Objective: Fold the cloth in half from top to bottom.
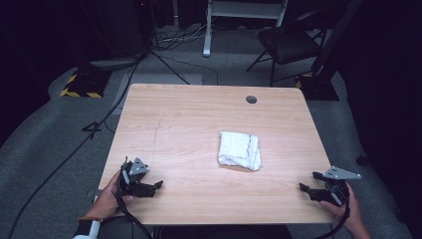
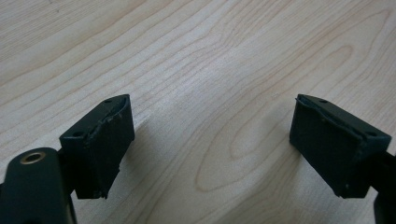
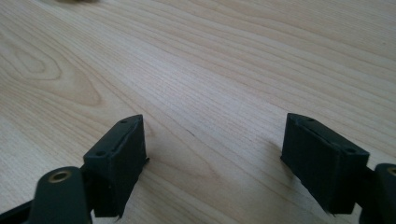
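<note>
both jaws wide, nothing held: left hand-held gripper [image 1: 155,185] at 7 o'clock, right hand-held gripper [image 1: 309,182] at 5. white cloth [image 1: 240,150] lies folded mid-worktop [image 1: 174,129], just right of centre, well apart from both. folding looks done.

Table [image 1: 189,124] is pale wood-grain, smooth with a soft sheen. The folded white cloth [image 1: 239,150] looks nubby, like terry. Gripper pads [image 2: 105,144] are matt black, rubbery, edges frayed.
</note>
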Available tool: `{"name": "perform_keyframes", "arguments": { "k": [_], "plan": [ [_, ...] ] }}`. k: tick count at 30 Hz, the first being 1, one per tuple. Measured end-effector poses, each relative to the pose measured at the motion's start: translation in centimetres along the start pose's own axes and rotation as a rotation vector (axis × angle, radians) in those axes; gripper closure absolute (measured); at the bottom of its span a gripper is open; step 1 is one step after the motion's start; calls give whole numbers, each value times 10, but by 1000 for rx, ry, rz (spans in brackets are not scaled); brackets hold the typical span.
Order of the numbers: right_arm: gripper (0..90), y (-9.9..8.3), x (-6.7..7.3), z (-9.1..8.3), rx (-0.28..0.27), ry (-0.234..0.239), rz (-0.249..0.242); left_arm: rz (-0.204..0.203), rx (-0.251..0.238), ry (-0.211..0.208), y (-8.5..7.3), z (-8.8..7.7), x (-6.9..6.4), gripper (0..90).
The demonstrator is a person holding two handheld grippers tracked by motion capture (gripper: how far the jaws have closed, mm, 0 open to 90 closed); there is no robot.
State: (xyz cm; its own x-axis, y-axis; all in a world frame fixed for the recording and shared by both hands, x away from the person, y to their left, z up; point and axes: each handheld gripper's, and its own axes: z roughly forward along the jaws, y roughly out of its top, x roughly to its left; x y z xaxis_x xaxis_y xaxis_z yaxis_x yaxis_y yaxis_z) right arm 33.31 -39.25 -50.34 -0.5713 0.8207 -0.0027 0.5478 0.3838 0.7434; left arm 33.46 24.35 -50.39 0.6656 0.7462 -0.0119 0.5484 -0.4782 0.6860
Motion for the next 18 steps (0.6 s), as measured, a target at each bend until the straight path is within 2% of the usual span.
{"name": "perform_keyframes", "arguments": {
  "k": [18],
  "plan": [
    [220,0,0,0,0,1,-1,3,0,-3,0,0,0,140]
  ]
}}
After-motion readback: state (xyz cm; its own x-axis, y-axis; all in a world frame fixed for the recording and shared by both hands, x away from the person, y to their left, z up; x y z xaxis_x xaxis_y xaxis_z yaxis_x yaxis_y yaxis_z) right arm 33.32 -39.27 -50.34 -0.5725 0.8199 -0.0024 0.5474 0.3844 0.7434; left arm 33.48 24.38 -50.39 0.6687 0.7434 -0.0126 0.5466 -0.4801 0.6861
